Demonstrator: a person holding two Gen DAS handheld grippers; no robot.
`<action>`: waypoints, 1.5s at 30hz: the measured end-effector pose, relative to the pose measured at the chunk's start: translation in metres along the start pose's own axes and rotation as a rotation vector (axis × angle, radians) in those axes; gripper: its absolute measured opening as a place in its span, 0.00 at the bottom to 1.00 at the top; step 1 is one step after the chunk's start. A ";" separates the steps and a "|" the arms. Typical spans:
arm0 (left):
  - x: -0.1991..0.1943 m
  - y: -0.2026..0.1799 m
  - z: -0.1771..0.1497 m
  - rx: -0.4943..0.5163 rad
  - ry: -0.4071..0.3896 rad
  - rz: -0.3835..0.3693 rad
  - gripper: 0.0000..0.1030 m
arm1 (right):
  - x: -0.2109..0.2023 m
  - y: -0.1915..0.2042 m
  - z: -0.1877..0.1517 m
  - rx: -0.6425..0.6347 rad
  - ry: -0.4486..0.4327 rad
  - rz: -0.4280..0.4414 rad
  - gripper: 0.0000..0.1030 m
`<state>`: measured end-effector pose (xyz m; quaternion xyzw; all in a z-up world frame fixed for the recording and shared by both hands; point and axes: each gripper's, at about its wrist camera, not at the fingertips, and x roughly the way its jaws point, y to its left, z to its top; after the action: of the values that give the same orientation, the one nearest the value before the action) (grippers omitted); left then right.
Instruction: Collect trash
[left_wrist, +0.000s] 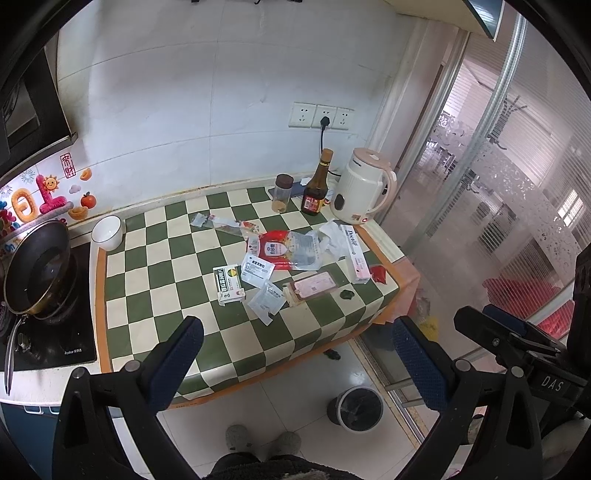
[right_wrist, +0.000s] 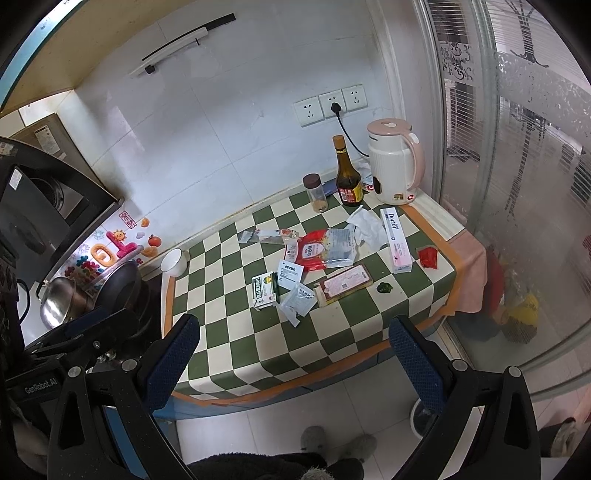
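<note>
On the checkered counter (left_wrist: 155, 280) all wrappers (left_wrist: 288, 254) lay uncollected (bin (left_wrist: 356, 408) nearby); both grippers' fingers (left_wrist: 177, 365) stood apart, empty.

trash bin (right_wrist: 424, 415) half behind right claw (right_wrist: 295, 354) — packet print unreadable

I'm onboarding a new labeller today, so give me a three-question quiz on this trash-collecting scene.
1. True or false: the left gripper is holding a wrapper.
2. Which stands nearest the kettle? A) white bowl B) dark bottle C) frying pan
3. Fill in: the trash bin stands on the ____, below the checkered tablecloth.

Key: 1 false, both it and the right gripper are open and empty; 2 B; 3 floor.
</note>
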<state>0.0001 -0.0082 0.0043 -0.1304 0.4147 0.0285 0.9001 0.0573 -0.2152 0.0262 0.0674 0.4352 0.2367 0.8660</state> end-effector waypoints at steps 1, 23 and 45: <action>0.000 0.000 0.000 0.001 0.001 0.000 1.00 | 0.000 0.000 0.000 0.000 0.000 -0.001 1.00; 0.015 -0.005 0.004 0.038 -0.024 0.138 1.00 | 0.006 -0.001 0.006 0.033 0.002 -0.011 1.00; 0.324 0.133 0.041 -0.029 0.459 0.504 1.00 | 0.292 -0.151 0.054 0.290 0.255 -0.374 1.00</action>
<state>0.2211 0.1121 -0.2432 -0.0399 0.6251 0.2259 0.7461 0.3013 -0.2063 -0.2007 0.0788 0.5752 0.0143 0.8141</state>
